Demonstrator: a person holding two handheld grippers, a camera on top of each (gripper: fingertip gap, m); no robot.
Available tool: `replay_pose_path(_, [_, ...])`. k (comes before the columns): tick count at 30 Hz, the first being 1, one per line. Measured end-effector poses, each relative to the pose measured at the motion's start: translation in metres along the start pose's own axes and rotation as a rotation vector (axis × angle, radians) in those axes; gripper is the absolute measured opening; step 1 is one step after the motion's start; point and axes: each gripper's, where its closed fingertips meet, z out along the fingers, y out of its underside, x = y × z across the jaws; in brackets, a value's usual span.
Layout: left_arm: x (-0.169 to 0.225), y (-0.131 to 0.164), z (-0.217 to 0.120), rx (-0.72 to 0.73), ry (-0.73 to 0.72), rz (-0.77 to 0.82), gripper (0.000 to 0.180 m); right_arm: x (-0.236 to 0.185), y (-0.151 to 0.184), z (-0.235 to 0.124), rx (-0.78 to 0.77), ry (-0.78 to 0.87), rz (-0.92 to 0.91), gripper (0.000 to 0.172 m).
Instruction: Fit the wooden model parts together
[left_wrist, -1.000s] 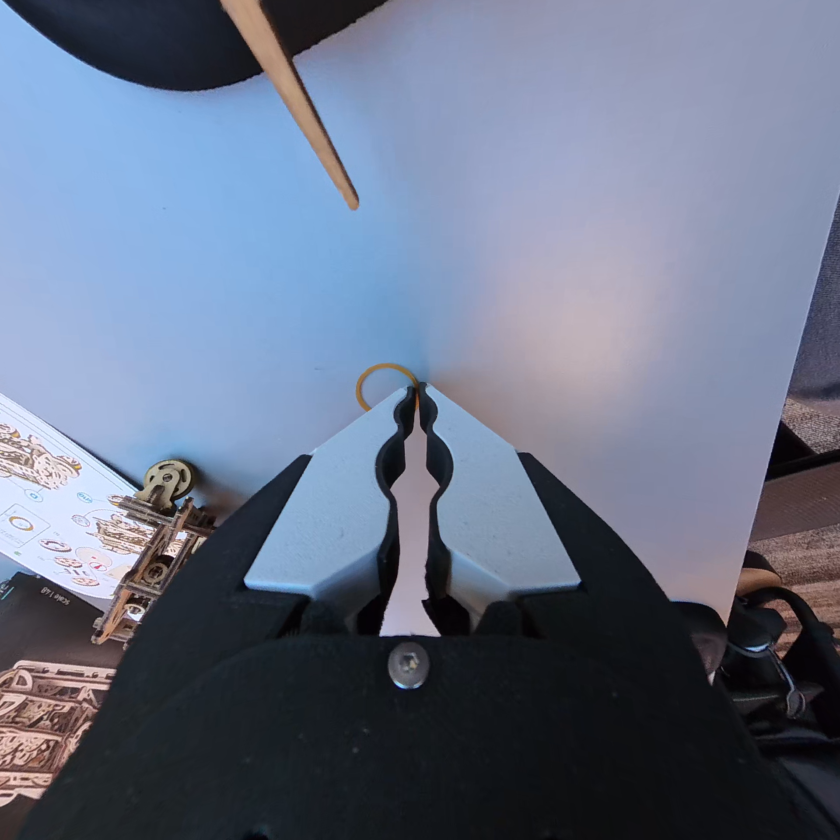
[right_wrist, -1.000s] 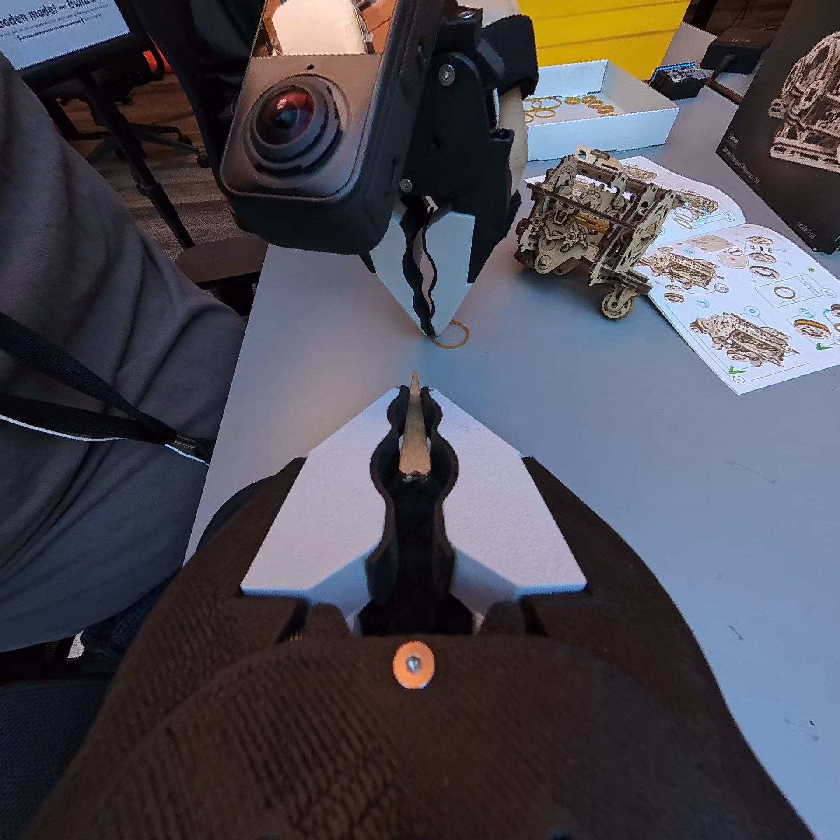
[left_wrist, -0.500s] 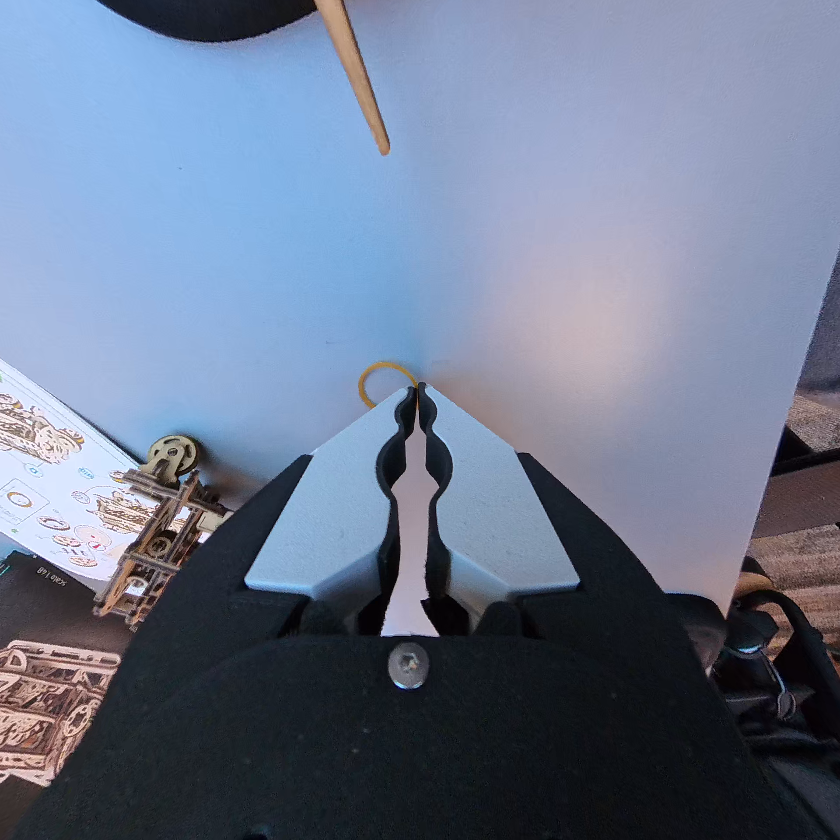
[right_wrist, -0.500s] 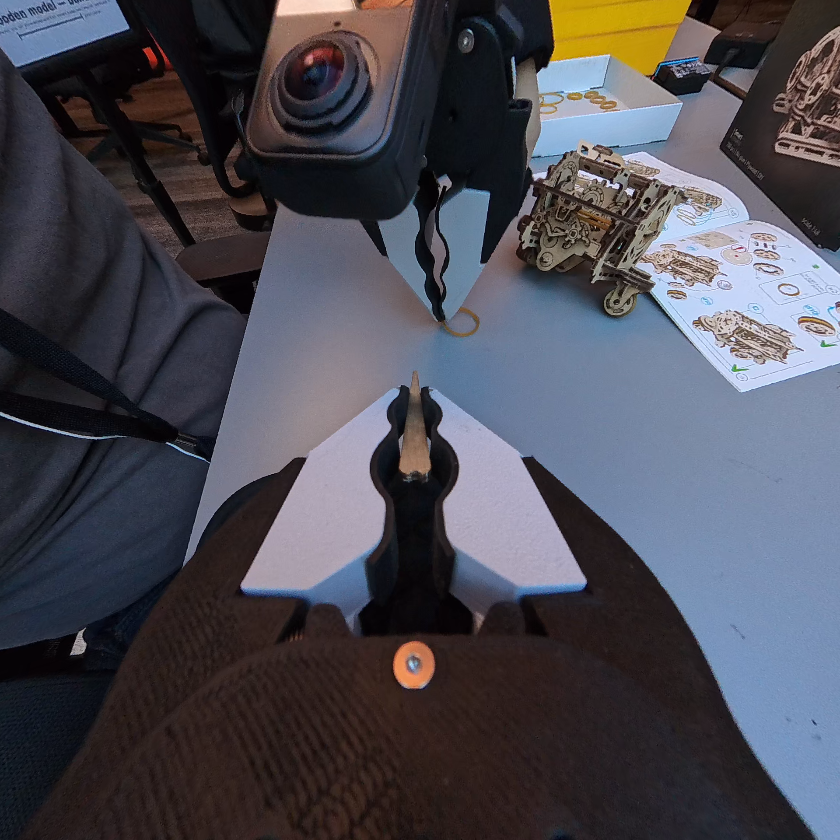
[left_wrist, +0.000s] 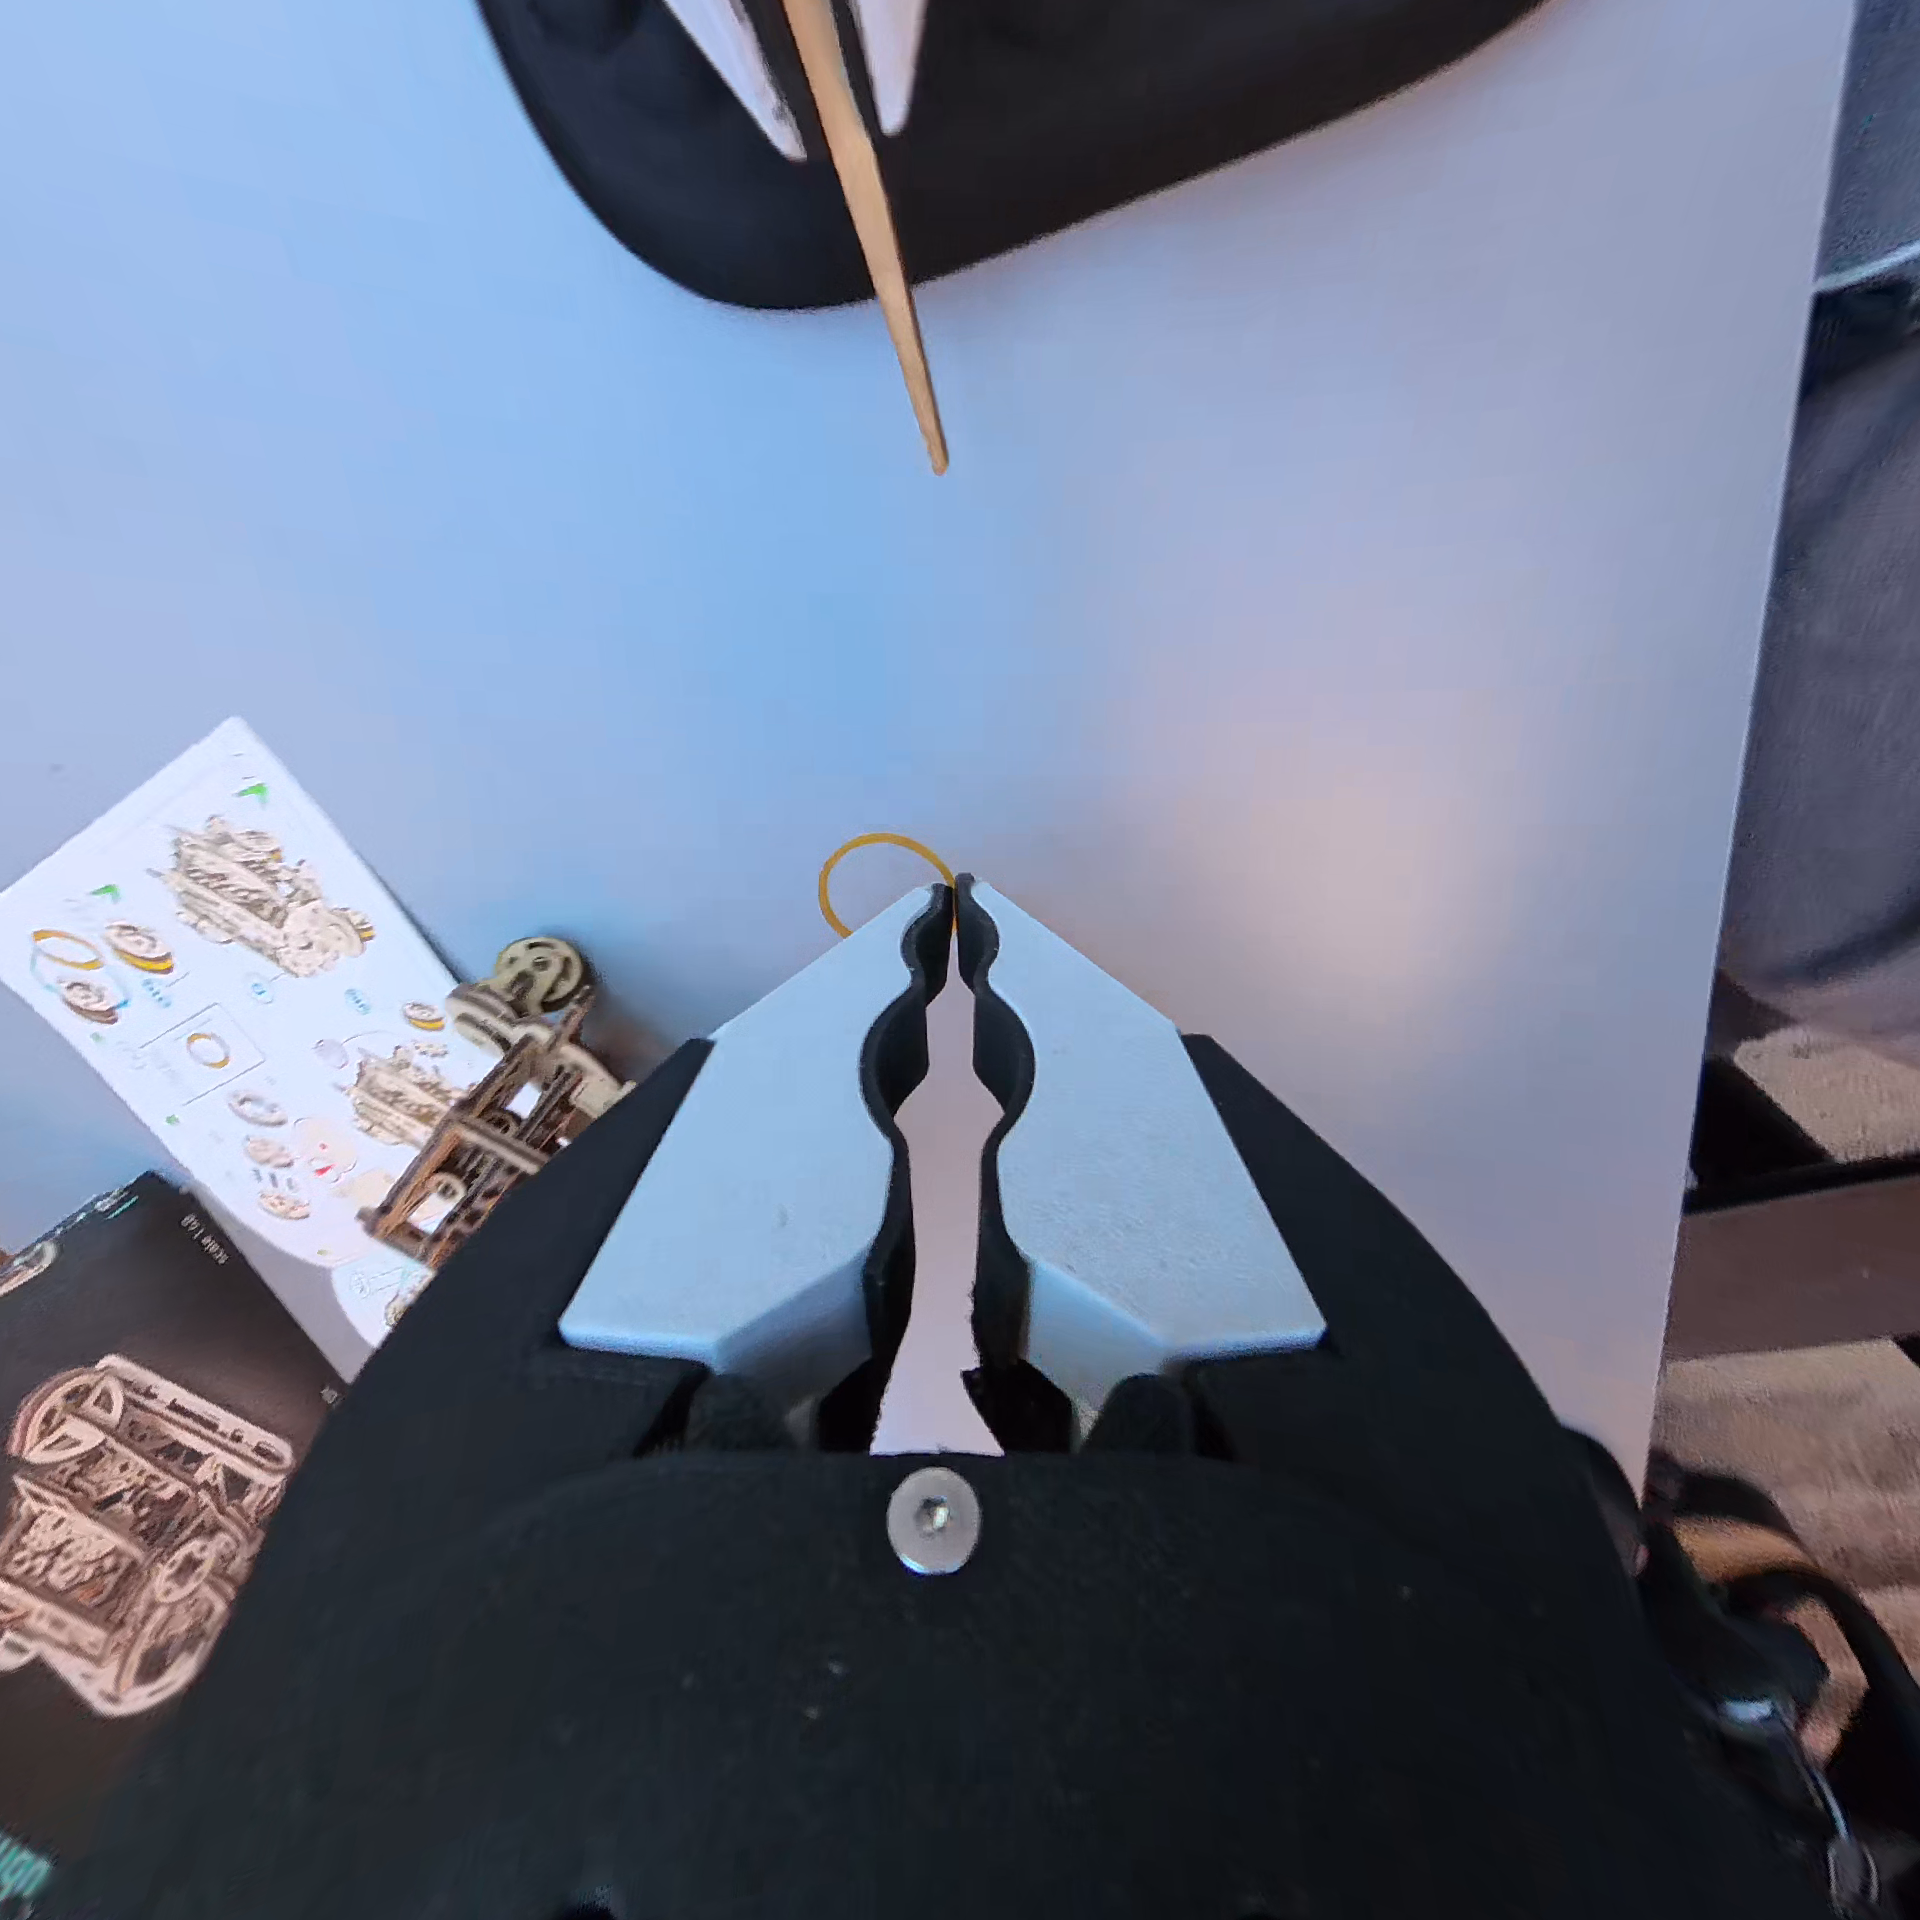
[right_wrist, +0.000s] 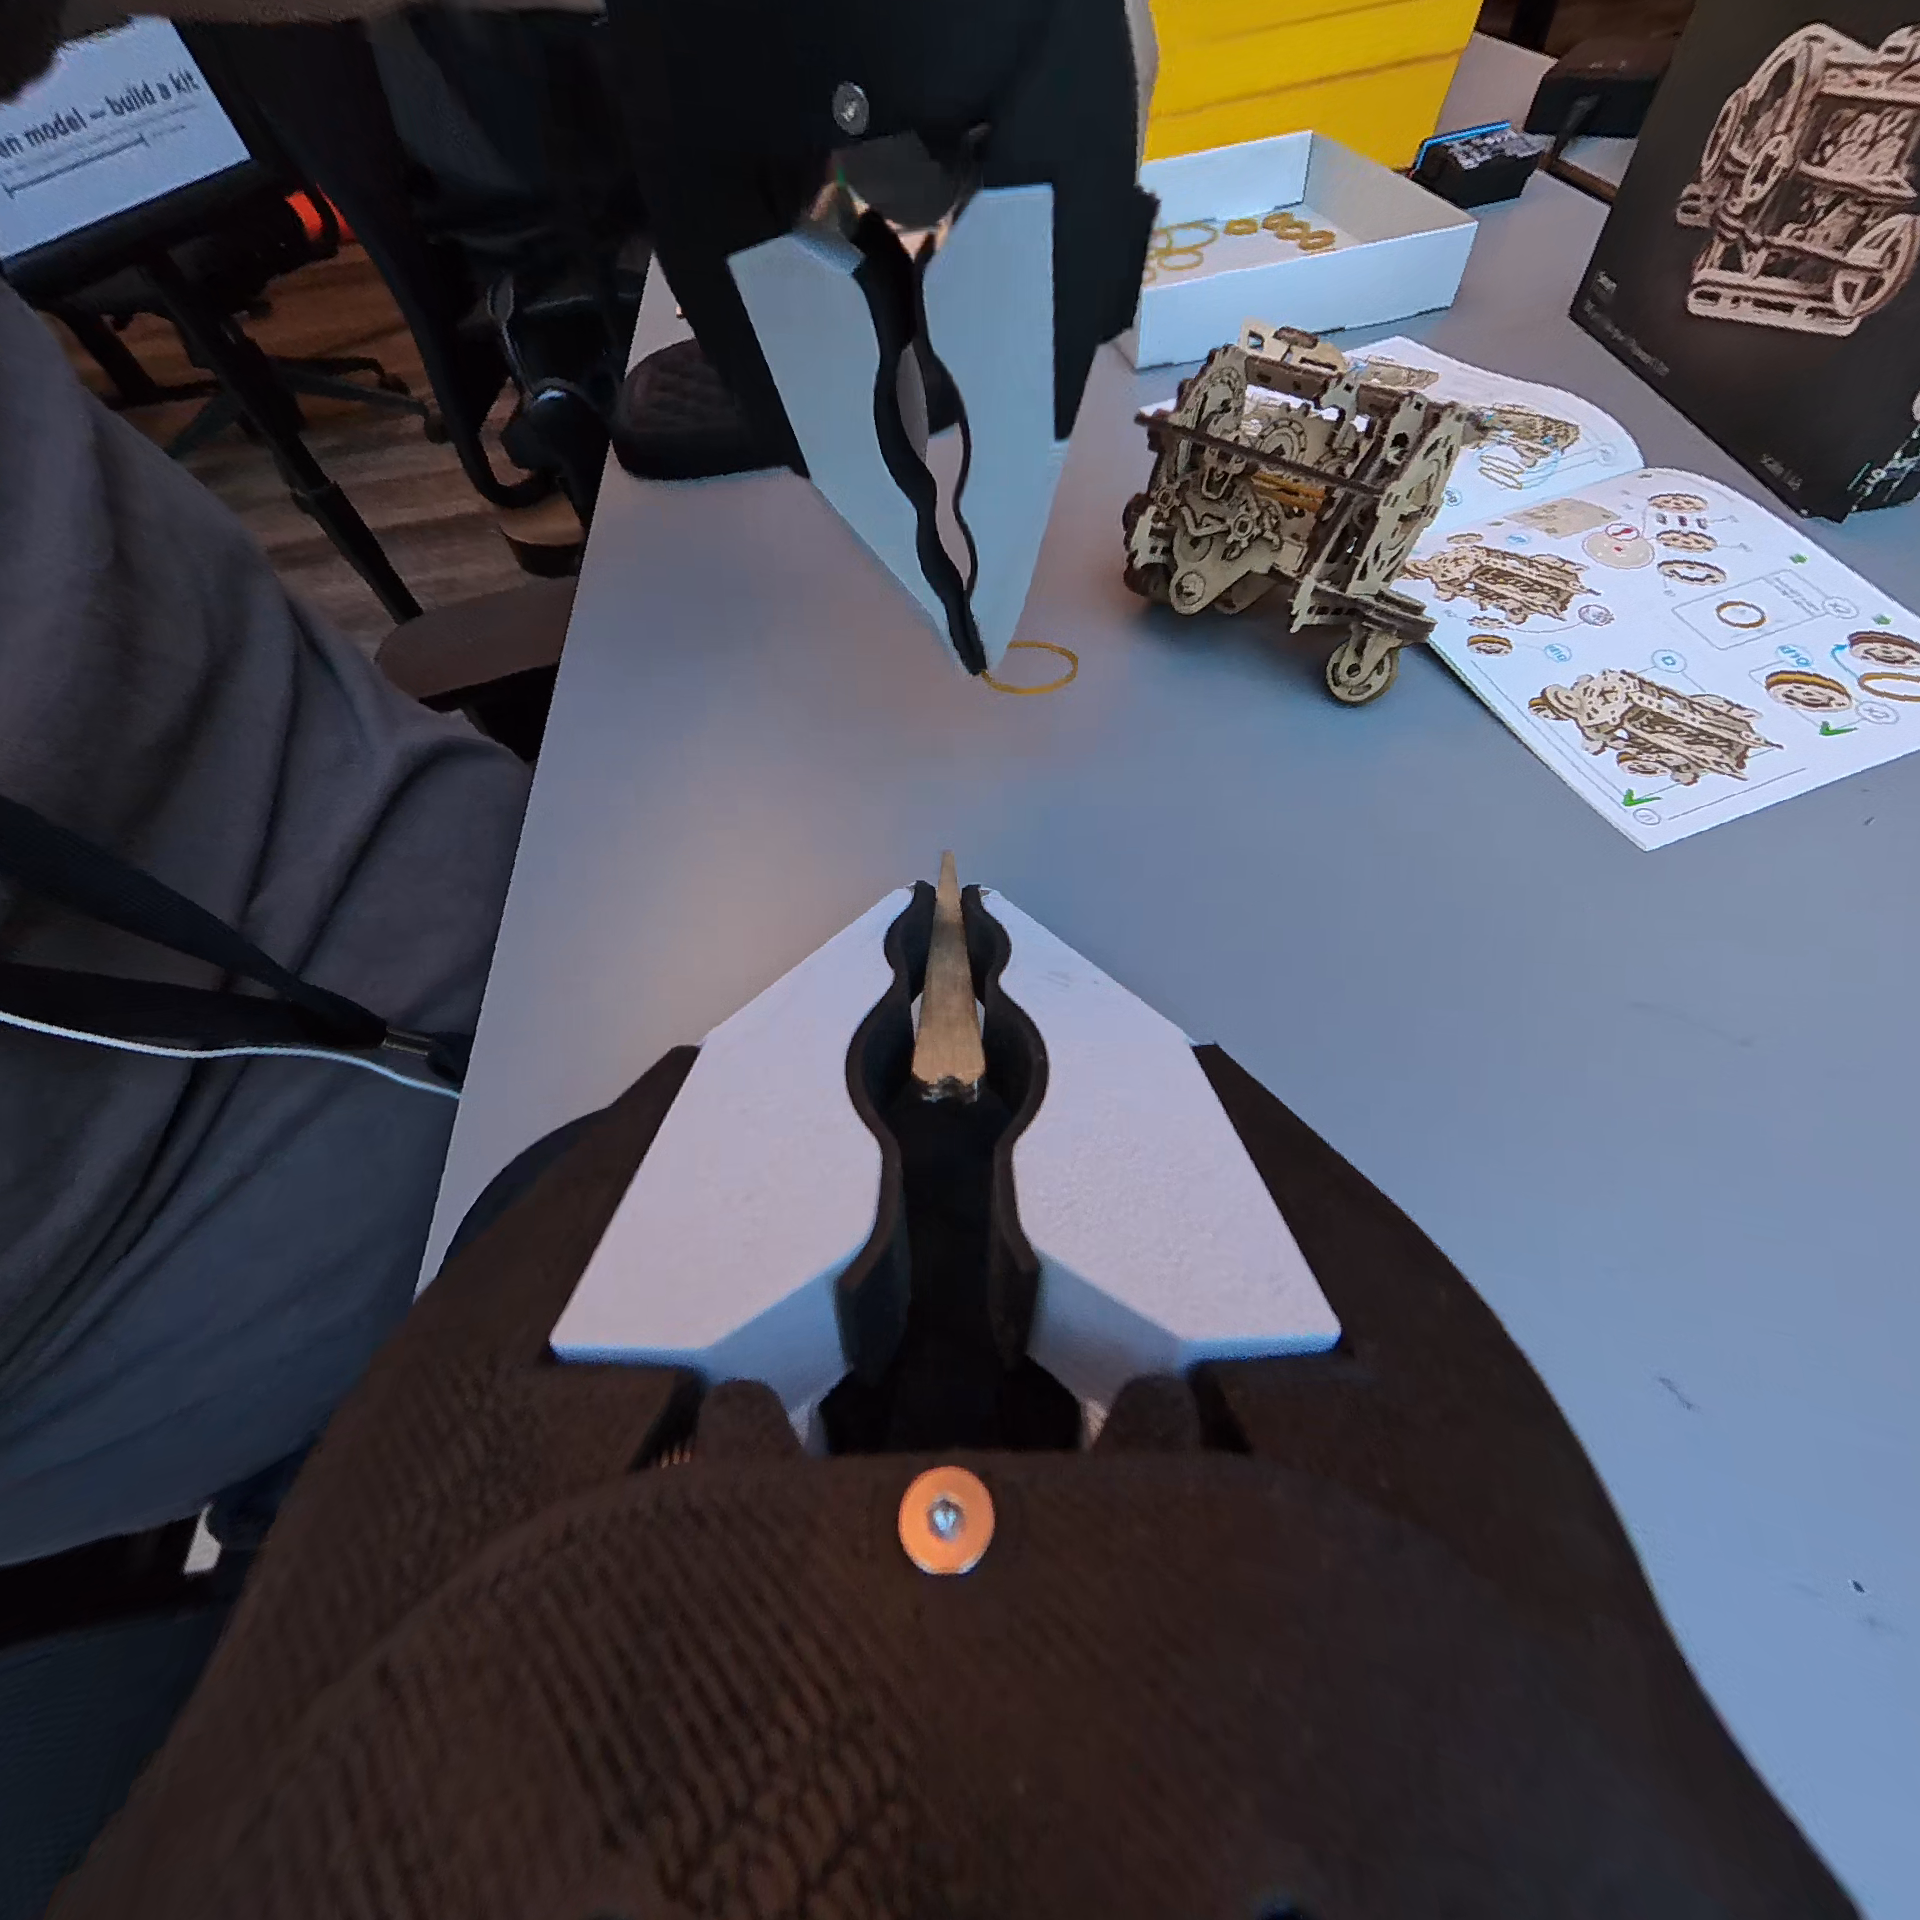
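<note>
We hold a thin yellow rubber band (left_wrist: 868, 860) at the closed tips of our left gripper (left_wrist: 954, 896). The band forms a small round loop lying on the grey surface (left_wrist: 1299, 623), with one edge pinched between the fingertips; the loop extends to the left of the tips in the left wrist view.

Our right gripper (right_wrist: 948, 896) is clamped on a tapered wooden stick (right_wrist: 945, 997), pale brown, wide at the rear and narrowing to a point that projects just past the fingertips. Both pads press against its sides.

The wooden model (right_wrist: 1288, 499), a small openwork cart with gears and wheels, stands on the surface beside an open instruction sheet (right_wrist: 1662, 644). A white tray (right_wrist: 1382, 260) with more yellow rings and a black box (right_wrist: 1766, 239) lie farther back.

Compared with one second ago, the right gripper and stick sit more centrally in the left wrist view, with the stick tip now pointing toward the band from directly ahead. The left gripper has tilted, so its camera is no longer visible in the right wrist view. Both grips are unchanged.
</note>
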Motion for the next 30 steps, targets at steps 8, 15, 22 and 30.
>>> replay_pose_path(8, [-0.019, -0.03, -0.059, 0.341, -0.084, -0.119, 0.0, 0.014, -0.045, -0.006, 0.263, 0.044, 0.132, 0.003])
replay_pose_path(15, [-0.014, -0.042, -0.099, 0.584, -0.061, -0.162, 0.0, 0.014, -0.085, -0.021, 0.528, 0.061, 0.211, 0.003])
replay_pose_path(22, [-0.006, -0.042, -0.119, 0.672, -0.05, -0.154, 0.0, 0.008, -0.103, -0.015, 0.618, -0.029, 0.312, 0.003])
replay_pose_path(30, [-0.005, -0.039, -0.129, 0.717, -0.07, -0.147, 0.0, 0.003, -0.119, -0.011, 0.719, -0.156, 0.421, 0.003])
